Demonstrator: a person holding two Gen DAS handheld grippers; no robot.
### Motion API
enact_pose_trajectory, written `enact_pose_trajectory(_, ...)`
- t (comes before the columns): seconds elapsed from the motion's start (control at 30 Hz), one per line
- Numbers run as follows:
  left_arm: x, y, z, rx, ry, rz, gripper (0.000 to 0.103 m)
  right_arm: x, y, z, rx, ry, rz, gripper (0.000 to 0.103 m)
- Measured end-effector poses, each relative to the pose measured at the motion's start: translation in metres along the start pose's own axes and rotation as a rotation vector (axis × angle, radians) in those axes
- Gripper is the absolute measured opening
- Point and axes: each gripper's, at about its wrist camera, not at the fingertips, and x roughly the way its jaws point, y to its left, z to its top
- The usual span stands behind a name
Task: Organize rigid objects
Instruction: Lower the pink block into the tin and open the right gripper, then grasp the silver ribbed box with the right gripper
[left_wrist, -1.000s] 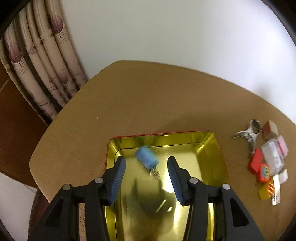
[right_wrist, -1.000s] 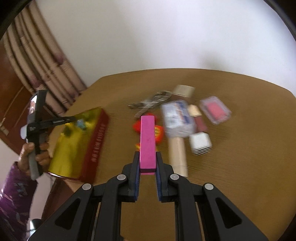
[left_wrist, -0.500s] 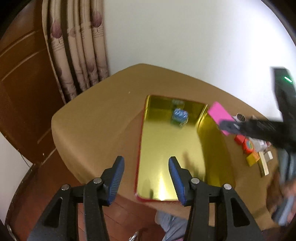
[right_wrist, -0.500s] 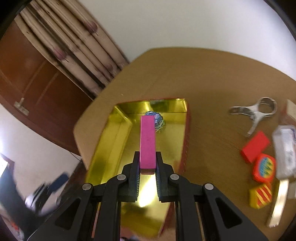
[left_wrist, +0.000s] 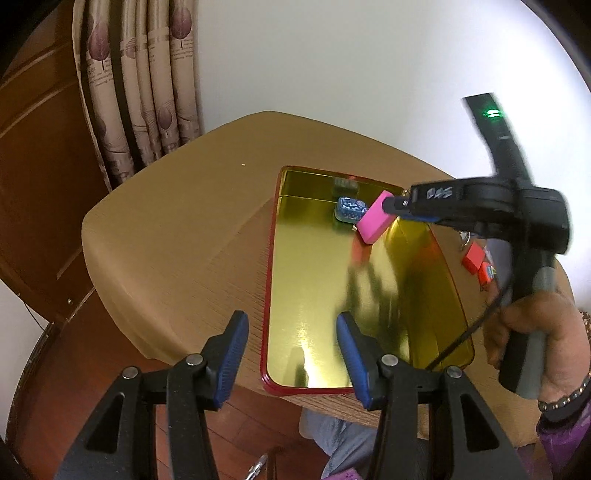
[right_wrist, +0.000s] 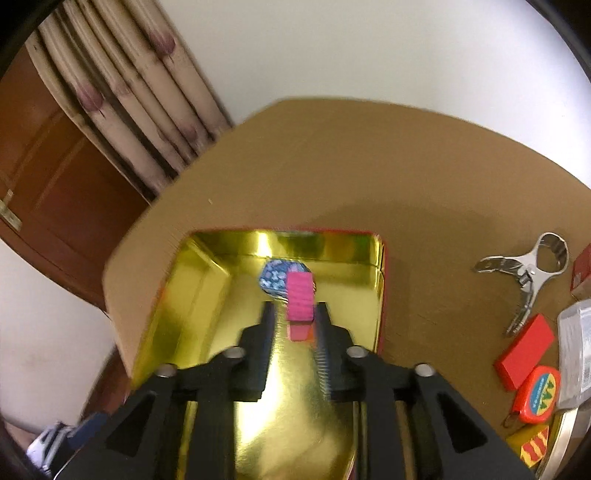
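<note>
A gold tray with a red rim (left_wrist: 266, 295) (right_wrist: 380, 295) lies on the tan table. A blue patterned object (left_wrist: 349, 209) (right_wrist: 273, 277) rests at its far end. My right gripper (right_wrist: 295, 314) (left_wrist: 391, 203) hovers over that far end and its jaws are opening. The pink block (right_wrist: 300, 295) (left_wrist: 373, 219) sits loose between them, with a gap showing beside the left pad, right next to the blue object. My left gripper (left_wrist: 291, 354) stands open and empty above the tray's near left corner.
A pile lies right of the tray: a metal bottle opener (right_wrist: 524, 273), a red block (right_wrist: 524, 354), an orange tape measure (right_wrist: 537, 395), a yellow-red block (right_wrist: 532, 443) and a clear plastic box (right_wrist: 576, 354). A hand (left_wrist: 532, 332) holds the right gripper. Curtain and door stand behind.
My right gripper carried the pink block from the pile to the tray's far end, and its jaws have parted. My left gripper drew back from the blue object to the tray's near edge.
</note>
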Motion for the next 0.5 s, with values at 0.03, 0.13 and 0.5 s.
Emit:
enact_pose_trajectory(0.03, -0.001, -0.001, -0.001, 0.001, 0.0, -0.003, 0.051, -0.013, -0.005, -0.003, 0.017, -0.041, 0.009, 0.04)
enact_pose_trajectory(0.13, -0.004, -0.005, -0.004, 0.011, -0.004, -0.022, 0.051, -0.062, -0.024, -0.026, 0.02, -0.157, 0.014, 0.053)
enact_pose_trajectory(0.5, -0.006, -0.037, -0.021, 0.106, 0.004, -0.039, 0.051, -0.163, -0.163, -0.157, 0.157, -0.119, -0.254, 0.058)
